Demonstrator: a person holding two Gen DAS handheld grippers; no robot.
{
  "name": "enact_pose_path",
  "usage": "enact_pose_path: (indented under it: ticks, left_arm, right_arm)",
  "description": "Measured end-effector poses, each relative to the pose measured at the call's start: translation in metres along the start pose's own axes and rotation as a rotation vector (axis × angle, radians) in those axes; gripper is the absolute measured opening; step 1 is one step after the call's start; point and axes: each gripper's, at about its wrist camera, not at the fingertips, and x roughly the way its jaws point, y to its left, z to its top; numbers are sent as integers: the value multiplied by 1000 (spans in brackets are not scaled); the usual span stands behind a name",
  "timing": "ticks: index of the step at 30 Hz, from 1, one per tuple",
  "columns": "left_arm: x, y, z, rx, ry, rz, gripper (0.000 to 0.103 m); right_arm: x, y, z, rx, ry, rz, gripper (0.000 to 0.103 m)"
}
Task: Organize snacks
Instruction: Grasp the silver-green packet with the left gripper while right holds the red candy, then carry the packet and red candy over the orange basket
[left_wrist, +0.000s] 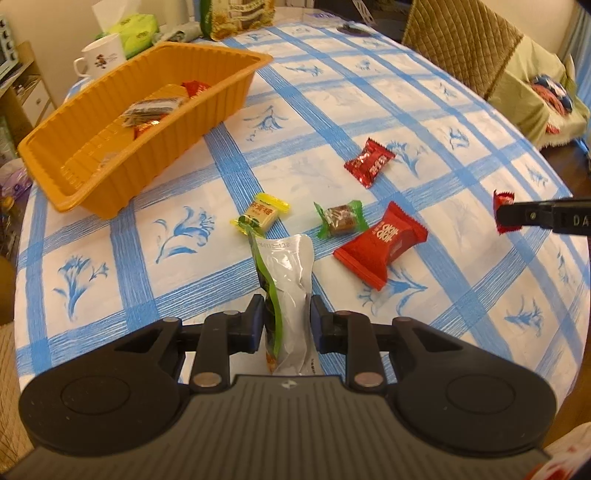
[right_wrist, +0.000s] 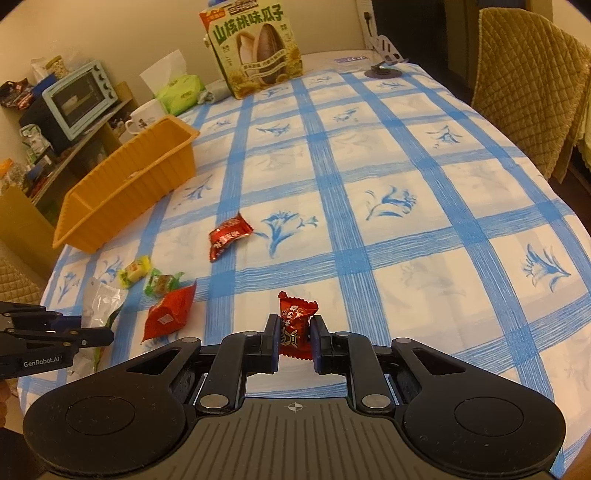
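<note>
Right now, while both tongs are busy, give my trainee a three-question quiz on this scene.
1. True or false: the left tongs are shut on a silver and green packet.
2. What do the right tongs hold? A) a yellow candy B) a small red candy C) nothing
3. How many loose snacks lie on the checked tablecloth outside the orange tray, in the left wrist view?

Key: 1 true; 2 B; 3 four: yellow candy, green-wrapped candy, large red packet, dark red candy.
</note>
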Motion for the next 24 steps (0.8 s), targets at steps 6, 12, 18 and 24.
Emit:
enact_pose_path:
  ticks: [6, 12, 18, 24]
  left_arm:
    - [-24, 1, 1, -59, -46, 19, 23]
    - [-48, 8, 7, -111, -99, 39, 23]
    - [-68, 23, 17, -161, -153, 63, 23]
    - [-77, 49, 32, -202, -190, 101, 23]
  right_arm:
    - [-5, 10, 7, -46, -10, 49, 17]
    - [-6, 29, 19, -106, -18, 114, 17]
    - [1, 58, 37, -160, -21, 195, 17]
    - [16, 95, 64, -209, -34, 276, 17]
